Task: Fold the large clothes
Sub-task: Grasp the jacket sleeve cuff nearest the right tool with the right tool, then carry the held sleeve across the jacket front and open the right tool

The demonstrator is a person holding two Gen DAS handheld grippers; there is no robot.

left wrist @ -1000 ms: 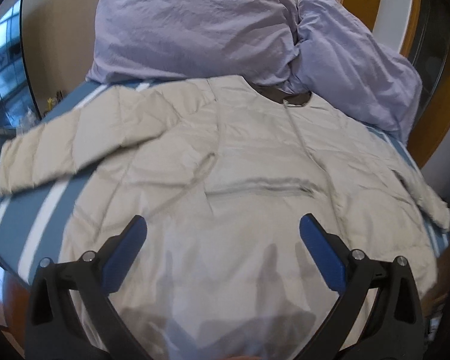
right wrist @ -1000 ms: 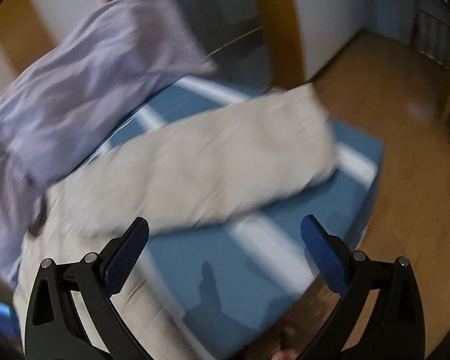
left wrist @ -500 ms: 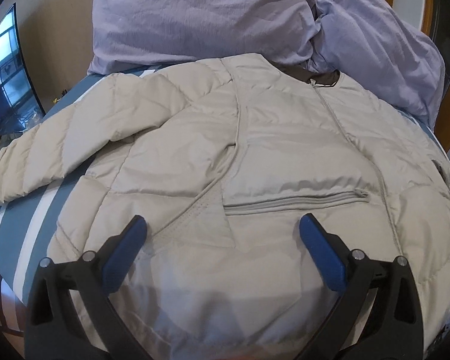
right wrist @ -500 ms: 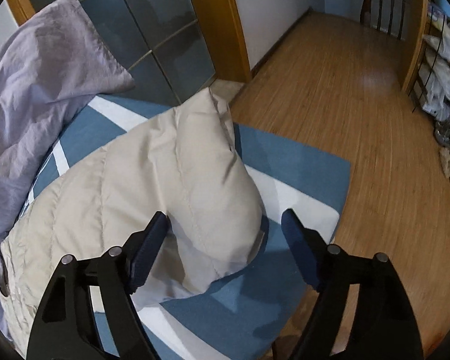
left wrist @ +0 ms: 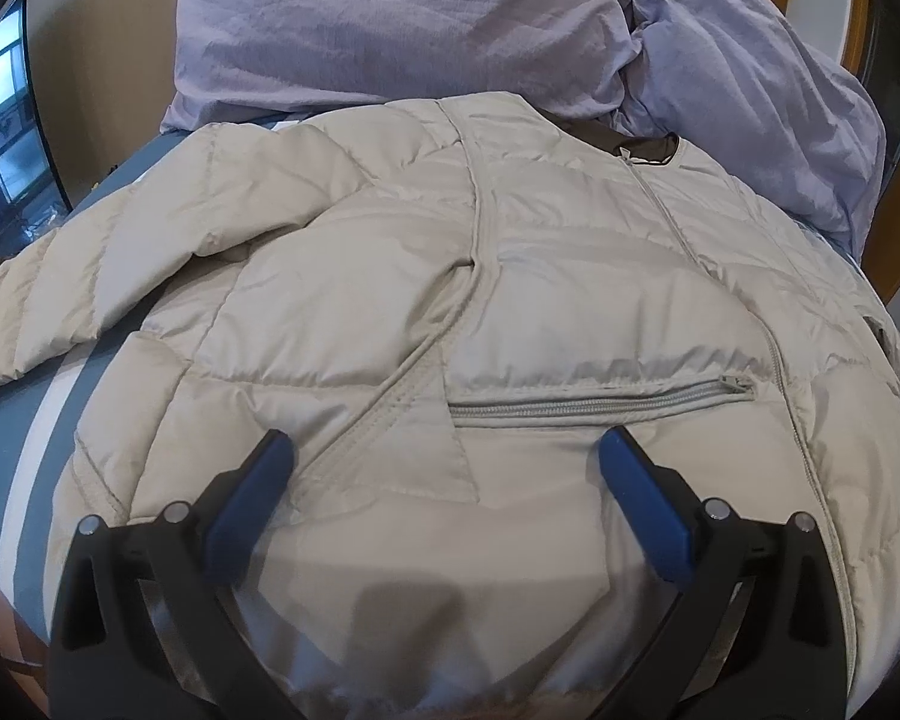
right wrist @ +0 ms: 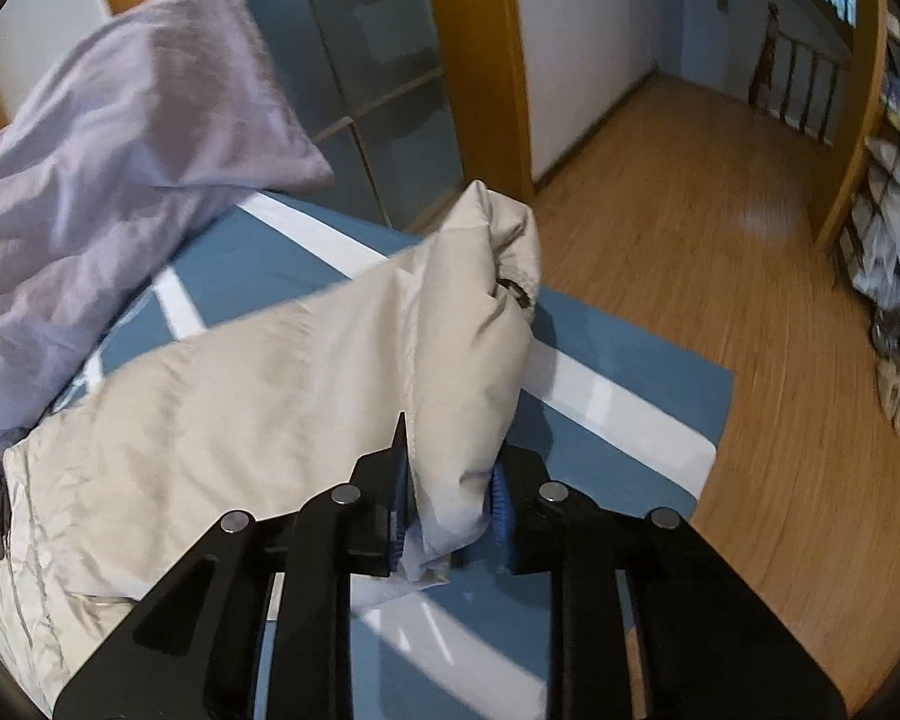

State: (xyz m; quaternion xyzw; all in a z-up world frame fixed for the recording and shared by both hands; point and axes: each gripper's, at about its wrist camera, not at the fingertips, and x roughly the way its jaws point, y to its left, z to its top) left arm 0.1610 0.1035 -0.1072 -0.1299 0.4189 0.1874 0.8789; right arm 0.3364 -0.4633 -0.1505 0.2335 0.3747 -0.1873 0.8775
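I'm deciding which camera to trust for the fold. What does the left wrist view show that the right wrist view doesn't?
Only the left wrist view shows the jacket's zipped chest pocket, its collar, the far sleeve lying flat, and the open left gripper over the front.

Only the right wrist view shows the right gripper shut on the other sleeve, plus the wooden floor.

Both show the beige puffer jacket, lilac pillows and blue striped bedsheet.

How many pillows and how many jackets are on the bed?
Purple pillows: 2 (one, another)
Beige puffy jacket: 1
Total: 3
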